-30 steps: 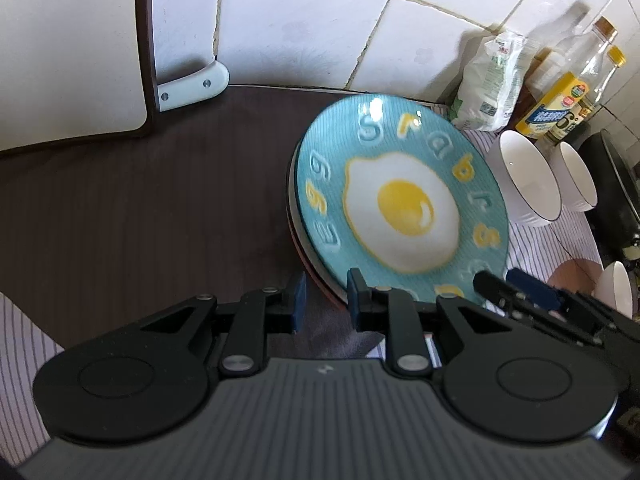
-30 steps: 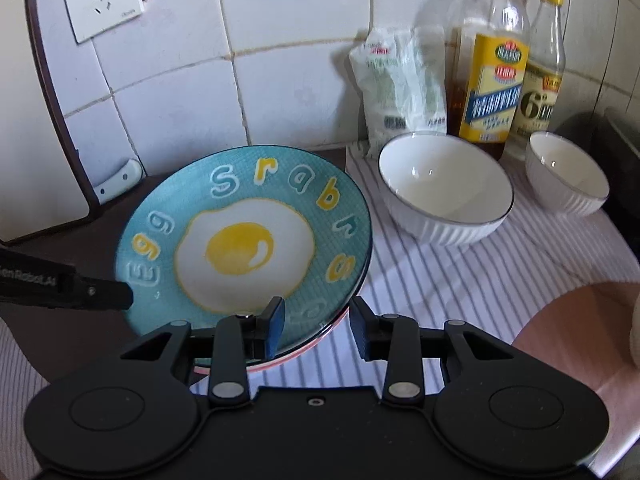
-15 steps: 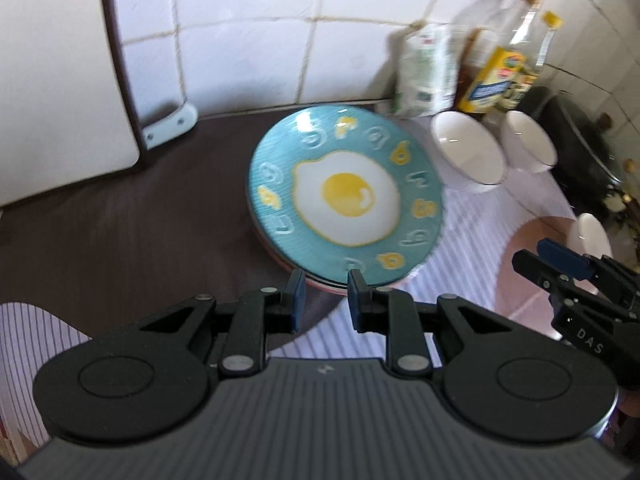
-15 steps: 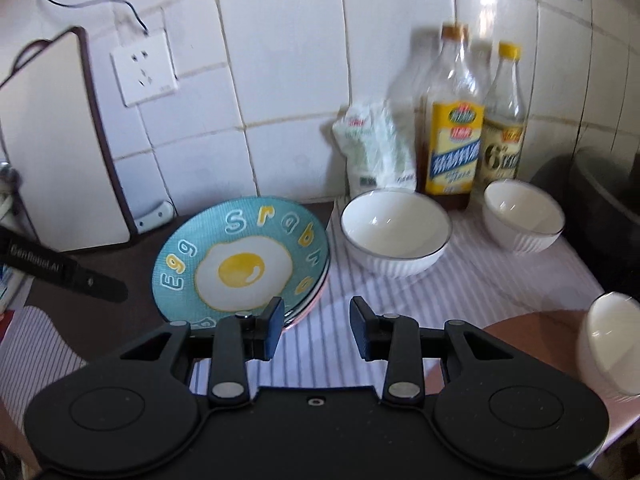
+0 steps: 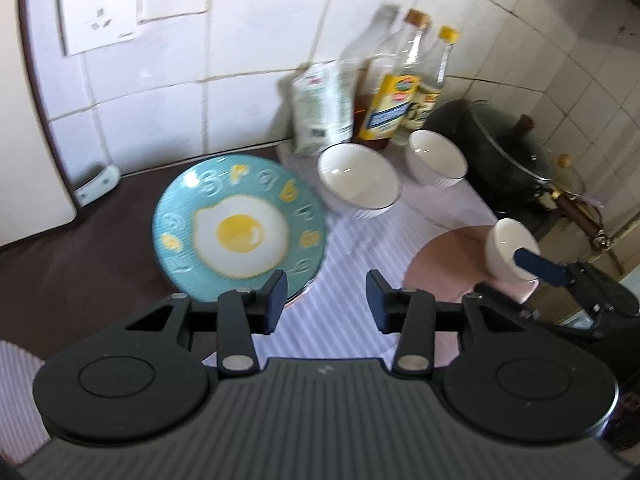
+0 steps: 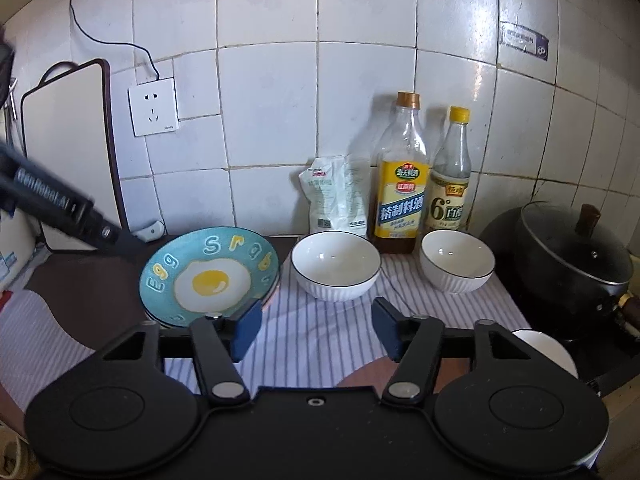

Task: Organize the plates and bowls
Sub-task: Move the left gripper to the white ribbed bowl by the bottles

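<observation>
The left gripper (image 5: 326, 306) is spread wide and holds nothing; the egg plate (image 5: 240, 228) lies just beyond its left finger, centre-left of the frame, atop other plates whose rims barely show; the large bowl (image 5: 358, 186) and small bowl (image 5: 438, 164) sit upper right of it on the striped cloth (image 5: 352, 280); everything there is blurred. The right gripper (image 6: 316, 326) is likewise released and empty; the plate (image 6: 208, 276) sits behind its left finger, the large bowl (image 6: 335, 266) above the gap, the small bowl (image 6: 457, 266) further right; a third bowl (image 6: 548, 354) at lower right is mostly hidden behind the gripper body.
</observation>
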`<action>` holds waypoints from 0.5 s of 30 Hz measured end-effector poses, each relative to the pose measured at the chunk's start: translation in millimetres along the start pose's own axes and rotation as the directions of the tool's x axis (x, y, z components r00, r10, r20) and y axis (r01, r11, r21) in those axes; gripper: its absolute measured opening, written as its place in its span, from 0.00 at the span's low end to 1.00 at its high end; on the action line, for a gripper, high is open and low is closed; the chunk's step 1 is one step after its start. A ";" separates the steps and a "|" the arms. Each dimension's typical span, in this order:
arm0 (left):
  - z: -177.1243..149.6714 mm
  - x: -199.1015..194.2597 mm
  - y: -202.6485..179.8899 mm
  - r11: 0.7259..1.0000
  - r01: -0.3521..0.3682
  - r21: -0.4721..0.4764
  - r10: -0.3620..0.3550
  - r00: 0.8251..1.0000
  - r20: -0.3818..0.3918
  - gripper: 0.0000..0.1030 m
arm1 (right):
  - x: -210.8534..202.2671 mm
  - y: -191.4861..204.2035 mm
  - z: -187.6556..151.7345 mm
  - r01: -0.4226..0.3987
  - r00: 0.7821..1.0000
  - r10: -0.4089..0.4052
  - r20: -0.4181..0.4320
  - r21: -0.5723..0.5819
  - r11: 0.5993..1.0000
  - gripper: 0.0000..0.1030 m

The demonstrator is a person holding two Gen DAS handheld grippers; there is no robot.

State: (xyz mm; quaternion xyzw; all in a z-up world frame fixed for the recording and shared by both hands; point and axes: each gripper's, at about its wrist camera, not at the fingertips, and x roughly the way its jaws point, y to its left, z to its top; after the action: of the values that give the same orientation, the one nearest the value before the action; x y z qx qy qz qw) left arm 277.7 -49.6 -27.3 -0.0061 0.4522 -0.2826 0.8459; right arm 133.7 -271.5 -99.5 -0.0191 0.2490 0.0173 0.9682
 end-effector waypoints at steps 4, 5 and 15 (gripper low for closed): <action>9.0 13.5 -12.2 0.999 0.039 0.029 -0.040 0.999 0.018 0.49 | 7.0 -6.1 -6.4 -0.004 1.000 0.004 0.008 -0.020 1.000 0.74; 11.7 18.1 -14.7 0.998 0.044 0.043 -0.045 0.999 0.024 0.52 | 11.4 -8.6 -8.3 -0.008 1.000 0.008 0.008 -0.019 1.000 0.74; 53.8 97.3 -22.3 0.988 0.094 0.126 -0.096 0.995 0.012 0.75 | 99.0 -30.7 -27.2 0.000 1.000 0.000 0.000 0.052 0.999 0.90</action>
State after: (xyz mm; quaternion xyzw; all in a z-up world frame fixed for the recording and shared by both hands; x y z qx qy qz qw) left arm 350.5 -128.6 -63.6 0.0229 0.4252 -0.3504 0.8342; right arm 208.6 -301.0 -170.2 0.0064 0.2496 0.0107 0.9683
